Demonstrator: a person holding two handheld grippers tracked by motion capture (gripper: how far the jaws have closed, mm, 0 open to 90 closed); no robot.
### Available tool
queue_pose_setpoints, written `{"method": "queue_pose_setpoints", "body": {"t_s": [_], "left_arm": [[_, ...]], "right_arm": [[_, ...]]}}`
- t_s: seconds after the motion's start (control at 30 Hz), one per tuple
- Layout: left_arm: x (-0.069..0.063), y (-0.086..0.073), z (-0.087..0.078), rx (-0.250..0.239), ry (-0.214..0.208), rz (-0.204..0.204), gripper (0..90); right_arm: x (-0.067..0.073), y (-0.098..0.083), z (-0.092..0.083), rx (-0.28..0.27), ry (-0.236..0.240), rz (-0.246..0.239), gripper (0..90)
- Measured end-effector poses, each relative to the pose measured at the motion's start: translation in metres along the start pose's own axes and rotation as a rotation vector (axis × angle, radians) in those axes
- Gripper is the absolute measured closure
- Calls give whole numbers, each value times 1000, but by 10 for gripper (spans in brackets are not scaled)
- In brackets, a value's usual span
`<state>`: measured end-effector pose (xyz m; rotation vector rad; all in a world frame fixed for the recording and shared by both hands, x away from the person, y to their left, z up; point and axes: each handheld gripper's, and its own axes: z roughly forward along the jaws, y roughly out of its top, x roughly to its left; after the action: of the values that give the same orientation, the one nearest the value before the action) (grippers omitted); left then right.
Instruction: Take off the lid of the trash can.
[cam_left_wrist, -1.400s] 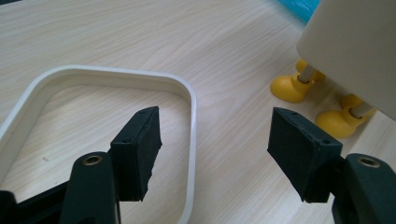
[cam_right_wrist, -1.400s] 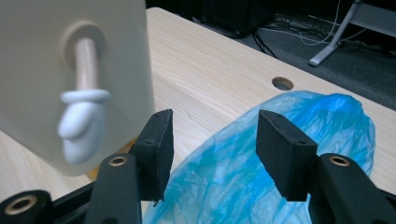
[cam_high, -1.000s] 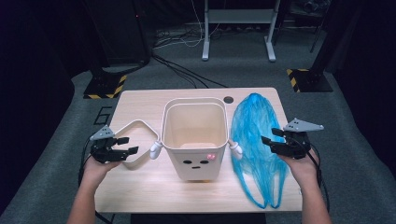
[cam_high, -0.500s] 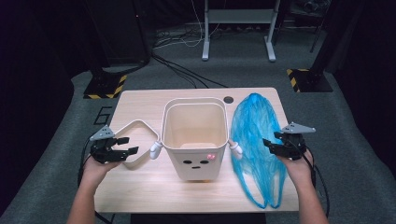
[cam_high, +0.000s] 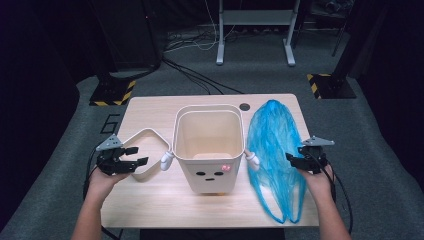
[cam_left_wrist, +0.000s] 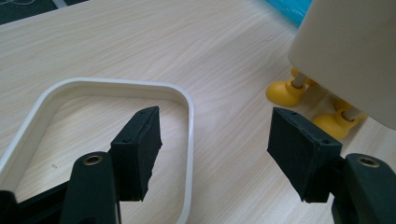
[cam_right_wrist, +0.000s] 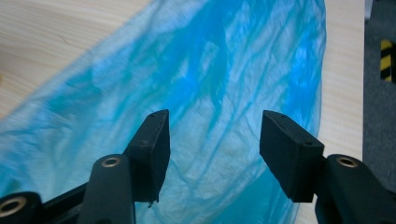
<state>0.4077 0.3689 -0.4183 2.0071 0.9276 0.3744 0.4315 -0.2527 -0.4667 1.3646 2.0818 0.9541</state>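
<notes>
Blue plastic film is the material in hand: the blue bag (cam_high: 274, 157) lies flat on the worktop (cam_high: 155, 107), at 3 o'clock of the cream bin (cam_high: 209, 145) and just beside it, its two handle loops trailing toward 6 o'clock.

We hold the right hand-held gripper (cam_high: 296, 161) over the bag's right edge, jaws released, nothing between them. In the right gripper view the right hand-held gripper (cam_right_wrist: 212, 140) looks down onto wrinkled film with both pads clear of it.

We judge the step to be the pick-up of the bag, likely to line the bin. To do it well:
- We lower until both pads bracket a raised fold, not the flat sheet.
- We pinch near the open rim or a handle loop, so the mouth can spread later.
- We close fully; thin film slips from a loose grip.
- We lift slowly, so the bag does not drag against the bin.

The left hand-held gripper (cam_high: 134, 156) waits released at 9 o'clock of the bin, over the white frame ring (cam_high: 145, 155). In the left gripper view the left hand-held gripper (cam_left_wrist: 215, 140) straddles one ring edge (cam_left_wrist: 187, 140) without touching it.

Against the earlier frame, the right hand has come down toward the bag. The left hand, the bin, the ring and the bag are unchanged.
</notes>
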Motion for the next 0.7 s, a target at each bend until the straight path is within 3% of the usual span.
{"method": "queue_pose_setpoints", "body": {"t_s": [0.17,0.5,0.7], "left_arm": [[1,0,0,-5,5,-5,342],[1,-1,1,1,7,-5,342],[1,-1,1,4,6,-2,345]], "right_arm": [[-10,-6,12,67,-17,34,422],[-16,-16,19,88,-23,69,430],[-15,-23,27,124,-12,68,559]]}}
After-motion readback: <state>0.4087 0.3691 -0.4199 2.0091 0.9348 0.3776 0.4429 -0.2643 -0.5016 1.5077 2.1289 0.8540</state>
